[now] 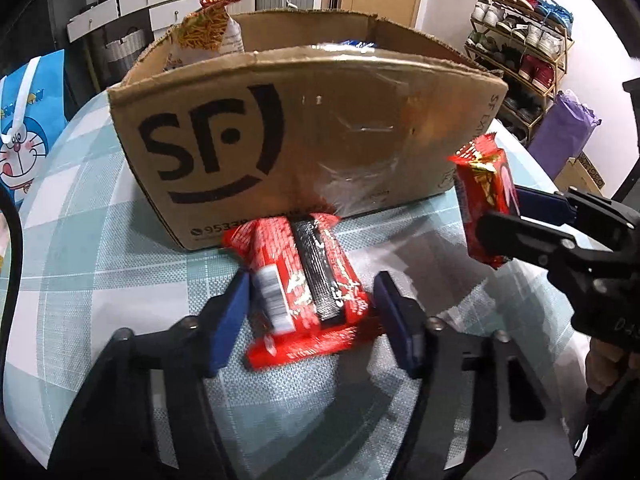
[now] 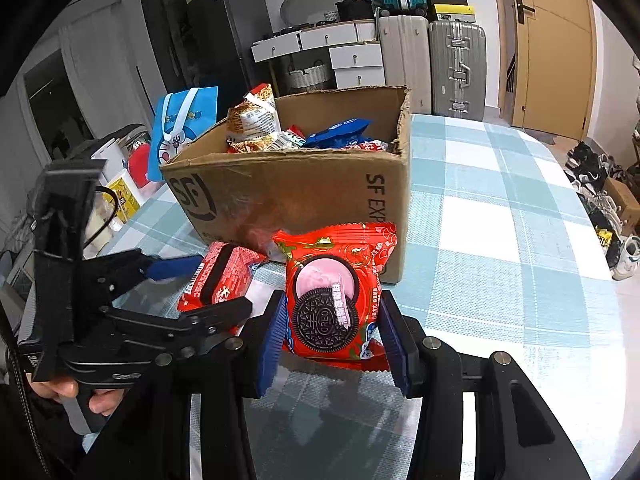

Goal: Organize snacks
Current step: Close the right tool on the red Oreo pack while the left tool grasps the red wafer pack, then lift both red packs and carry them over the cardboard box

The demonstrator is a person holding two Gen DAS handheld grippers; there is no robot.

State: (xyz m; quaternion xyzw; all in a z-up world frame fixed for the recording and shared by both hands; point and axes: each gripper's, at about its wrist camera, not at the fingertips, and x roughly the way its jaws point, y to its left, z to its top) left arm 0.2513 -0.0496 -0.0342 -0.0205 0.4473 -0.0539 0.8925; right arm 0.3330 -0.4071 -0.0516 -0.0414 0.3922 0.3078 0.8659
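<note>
Two packets mid-sort: right tongs (image 2: 332, 332) grip a cookie packet (image 2: 334, 300); open left tongs (image 1: 310, 320) straddle a wafer packet (image 1: 304, 280); the box (image 2: 304, 196) likely comes next.

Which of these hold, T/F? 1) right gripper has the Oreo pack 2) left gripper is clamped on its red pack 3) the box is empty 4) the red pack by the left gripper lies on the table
1) True: the right gripper is shut on the Oreo pack.
2) False: the left gripper is open, its fingers either side of the red snack pack, with gaps showing.
3) False: the cardboard box already holds snack bags.
4) True: it lies on the checked tablecloth in front of the box.
</note>
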